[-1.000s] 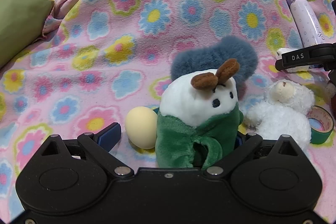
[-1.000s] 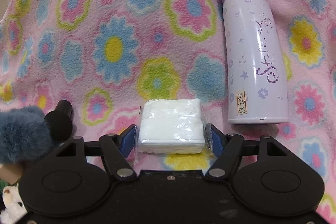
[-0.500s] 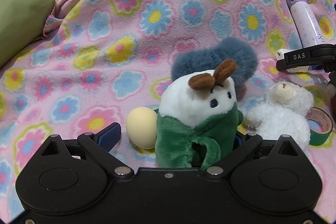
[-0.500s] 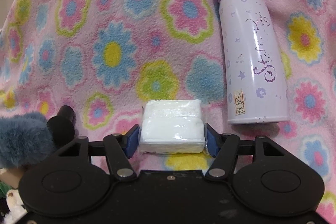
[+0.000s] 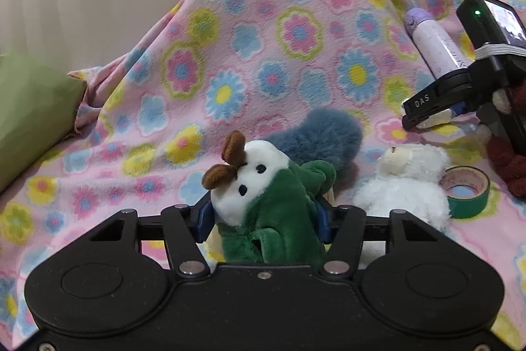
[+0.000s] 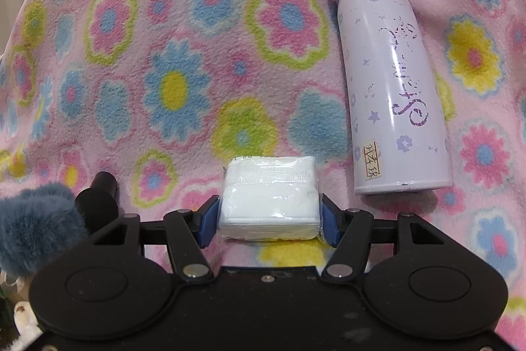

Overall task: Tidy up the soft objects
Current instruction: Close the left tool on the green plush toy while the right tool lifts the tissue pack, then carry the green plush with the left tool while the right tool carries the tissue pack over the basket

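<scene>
Fingers of the left gripper have just closed onto the green plush, which sits tilted between both pads, head leaning left. Right gripper clamps the tissue pack across its long side, flat on the blanket. Beyond the plush lie a white lamb and blue fluff, nearer the left hand.

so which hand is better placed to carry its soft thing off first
Left: the left gripper is shut on the plush, already tilted. The right gripper grips the tissue pack, seemingly still resting on the blanket.
</scene>
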